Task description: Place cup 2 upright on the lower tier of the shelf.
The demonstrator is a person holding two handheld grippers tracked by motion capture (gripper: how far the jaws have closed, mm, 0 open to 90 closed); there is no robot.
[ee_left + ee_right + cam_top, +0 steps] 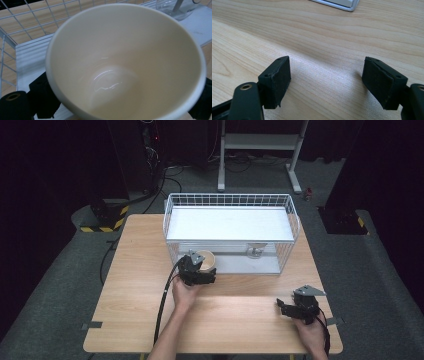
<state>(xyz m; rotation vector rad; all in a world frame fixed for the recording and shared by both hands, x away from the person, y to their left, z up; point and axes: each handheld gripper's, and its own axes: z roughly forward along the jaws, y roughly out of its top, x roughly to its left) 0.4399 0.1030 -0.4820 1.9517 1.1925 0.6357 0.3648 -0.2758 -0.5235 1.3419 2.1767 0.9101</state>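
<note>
A pale wooden surface carries everything, and the largest thing on it is a white wire basket standing at the far middle, with a flat white shelf across its upper part and a lower tray beneath. The basket's near side is open towards the person. A cream cup sits at the near left corner of that lower tray, tipped so that its mouth faces the left tongs; in the left gripper view its smooth, glossy inside is seen with wire mesh and the ribbed tray edge behind it. The left tongs, carried by the person's left hand, are closed on the cup, with one black jaw at each side of its wall. Further right under the shelf stands a small clear glass, well apart from the cup. The right tongs rest low over the near right part of the surface in the person's right hand; their jaws stand wide apart with only bare wood between them, and a corner of the basket's tray lies beyond them in the right gripper view.
</note>
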